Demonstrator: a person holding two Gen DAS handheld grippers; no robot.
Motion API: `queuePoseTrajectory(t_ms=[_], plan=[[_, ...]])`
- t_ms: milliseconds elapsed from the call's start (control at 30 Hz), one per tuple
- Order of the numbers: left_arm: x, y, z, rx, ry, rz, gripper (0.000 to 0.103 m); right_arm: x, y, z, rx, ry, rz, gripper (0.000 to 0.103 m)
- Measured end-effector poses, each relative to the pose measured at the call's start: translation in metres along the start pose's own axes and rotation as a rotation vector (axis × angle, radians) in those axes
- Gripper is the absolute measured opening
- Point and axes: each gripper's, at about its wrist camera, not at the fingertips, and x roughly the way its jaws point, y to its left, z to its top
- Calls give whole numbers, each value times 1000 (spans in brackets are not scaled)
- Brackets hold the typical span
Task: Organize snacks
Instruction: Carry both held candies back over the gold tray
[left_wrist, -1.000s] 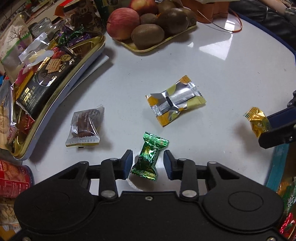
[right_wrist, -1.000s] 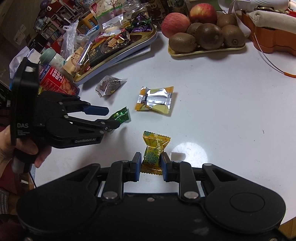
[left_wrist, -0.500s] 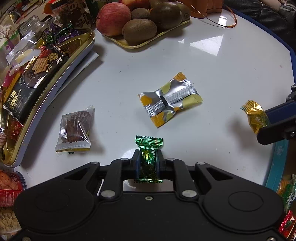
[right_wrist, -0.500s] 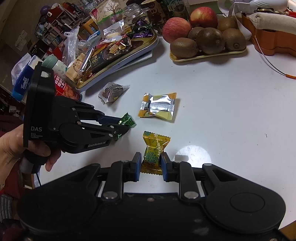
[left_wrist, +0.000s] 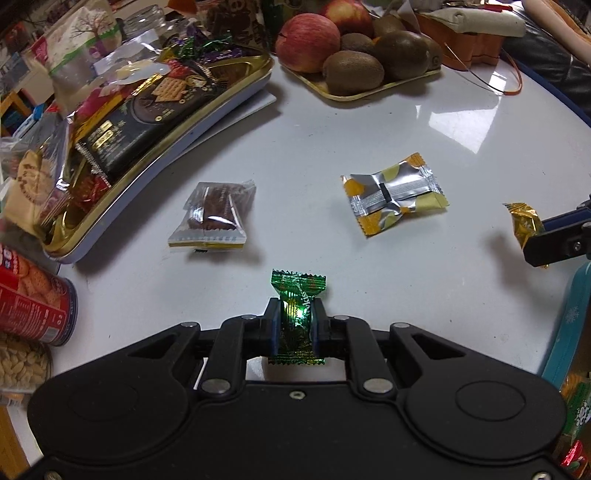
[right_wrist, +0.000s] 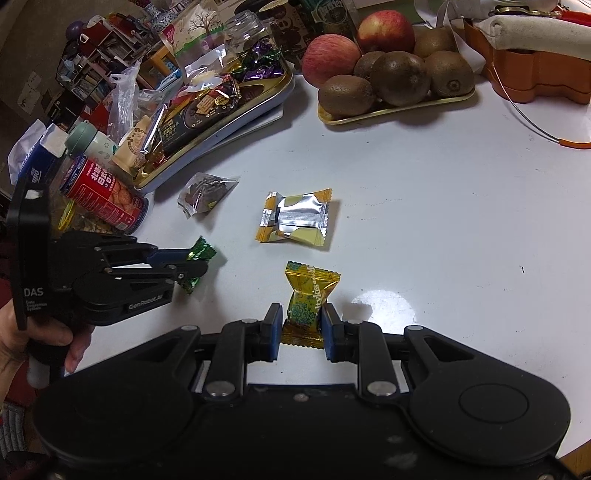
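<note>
Dim, warm indoor light from overhead; white glare patches on the glossy table top (left_wrist: 369, 122) at upper right of the left wrist view and low centre of the right wrist view. Soft dark shadows under the wrappers. Strong fisheye bending toward the edges. Murky, grainy corners, slightly soft clutter at upper left; centre sharp.
</note>
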Motion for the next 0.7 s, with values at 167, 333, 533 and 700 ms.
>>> queuePoseTrajectory(t_ms=[167,333,533,700], plan=[[-15,5,-13,-82,-19,63,20,5,-1,-3,1,13,-11,24],[-32,8,-28,-159,-22,122,20,7,1,-6,-12,20,-15,24],[-61,9,-51,-287,-48,142,20,3,9,-7,-42,12,-16,24],[-89,-7,-75,-384,-61,117,20,-21,25,-17,-110,2,3,24]])
